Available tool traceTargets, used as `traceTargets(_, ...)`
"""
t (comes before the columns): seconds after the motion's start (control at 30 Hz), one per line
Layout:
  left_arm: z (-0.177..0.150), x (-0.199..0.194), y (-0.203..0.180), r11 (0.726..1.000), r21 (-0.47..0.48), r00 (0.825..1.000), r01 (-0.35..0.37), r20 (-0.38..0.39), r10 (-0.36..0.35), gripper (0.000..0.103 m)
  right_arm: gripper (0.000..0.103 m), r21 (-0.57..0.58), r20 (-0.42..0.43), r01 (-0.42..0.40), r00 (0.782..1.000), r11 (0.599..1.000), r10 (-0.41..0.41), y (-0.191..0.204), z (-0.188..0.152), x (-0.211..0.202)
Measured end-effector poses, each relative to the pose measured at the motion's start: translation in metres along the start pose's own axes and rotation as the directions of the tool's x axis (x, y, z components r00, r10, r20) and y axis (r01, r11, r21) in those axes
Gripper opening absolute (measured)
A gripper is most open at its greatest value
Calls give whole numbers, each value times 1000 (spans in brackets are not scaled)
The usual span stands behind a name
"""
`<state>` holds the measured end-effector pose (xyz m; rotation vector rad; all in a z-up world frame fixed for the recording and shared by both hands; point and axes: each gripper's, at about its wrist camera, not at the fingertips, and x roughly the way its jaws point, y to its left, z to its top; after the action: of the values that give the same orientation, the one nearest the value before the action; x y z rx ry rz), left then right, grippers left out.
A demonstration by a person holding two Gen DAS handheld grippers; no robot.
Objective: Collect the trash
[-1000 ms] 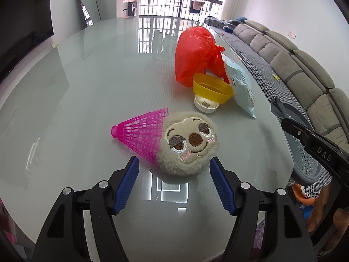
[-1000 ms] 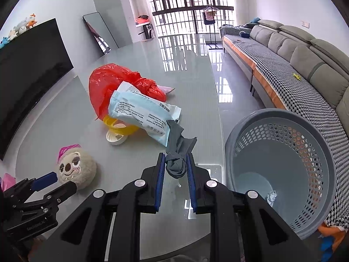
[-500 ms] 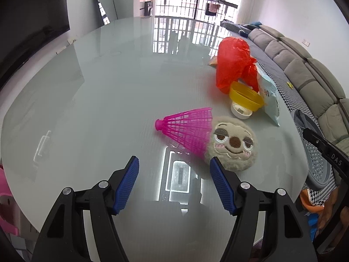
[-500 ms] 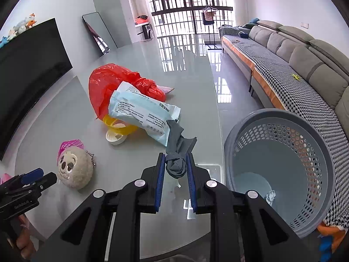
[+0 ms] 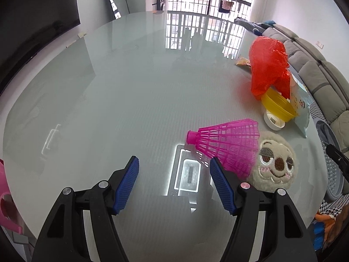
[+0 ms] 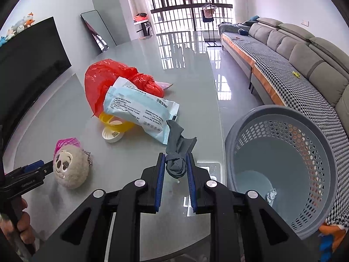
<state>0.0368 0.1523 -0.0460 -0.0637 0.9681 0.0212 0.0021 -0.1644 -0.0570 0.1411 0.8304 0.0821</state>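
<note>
Right gripper (image 6: 174, 170) pinches crumpled grey cloth (image 6: 177, 152)

Living room: sofa (image 6: 305, 50), television (image 6: 28, 52).

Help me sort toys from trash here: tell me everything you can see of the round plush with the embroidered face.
The round plush is a beige, fuzzy ball with a stitched face: sleepy brown eyes, dark nose, smile, pink cheeks. A small metal ball chain hangs from it, seen in the right wrist view. It rests on the glass table, with the wide end of a pink plastic mesh cone pressed against it. The open left gripper is right beside it, not holding it.
</note>
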Motion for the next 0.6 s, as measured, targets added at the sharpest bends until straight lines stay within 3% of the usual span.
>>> traceTargets(0.4, 39, 31, -8, 999, 37, 1000, 12, -4, -12, 66, 19, 12, -11, 23, 1000, 1000, -23, -3, 5, 8)
traceTargets(0.6, 40, 21, -14, 999, 33, 1000, 14, 19, -15, 66, 19, 15, -10, 24, 1000, 1000, -24, -5, 6, 5)
